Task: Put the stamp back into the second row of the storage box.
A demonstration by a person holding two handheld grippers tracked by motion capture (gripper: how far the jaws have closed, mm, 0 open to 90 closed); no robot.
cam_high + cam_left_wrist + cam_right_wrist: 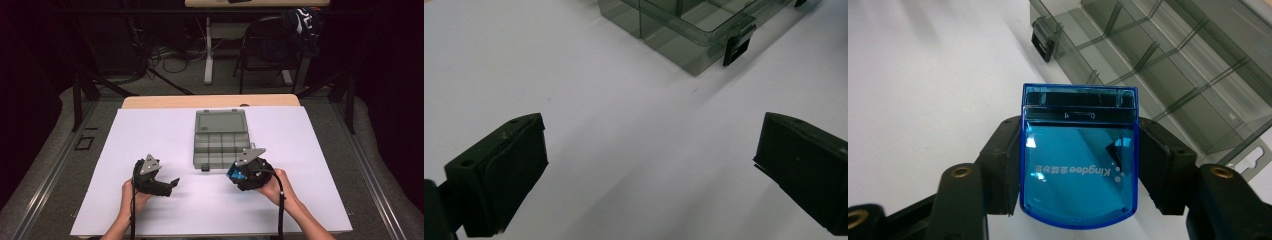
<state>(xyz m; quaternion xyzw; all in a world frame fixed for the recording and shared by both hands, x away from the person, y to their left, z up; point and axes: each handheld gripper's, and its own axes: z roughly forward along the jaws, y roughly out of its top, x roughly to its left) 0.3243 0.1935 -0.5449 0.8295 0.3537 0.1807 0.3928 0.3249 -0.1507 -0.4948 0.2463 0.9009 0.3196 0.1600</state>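
One blue translucent clip box [1079, 156] sits clamped between the right gripper's [1079, 165] two pads, its printed lettering upside down and its lower edge cut off behind the jaw arms. Just ahead of it lies the open grey compartment organizer [1168, 75], its far end out of frame. Off to the side, the left gripper [649, 170] rests with jaws wide apart over bare white table [574, 75].
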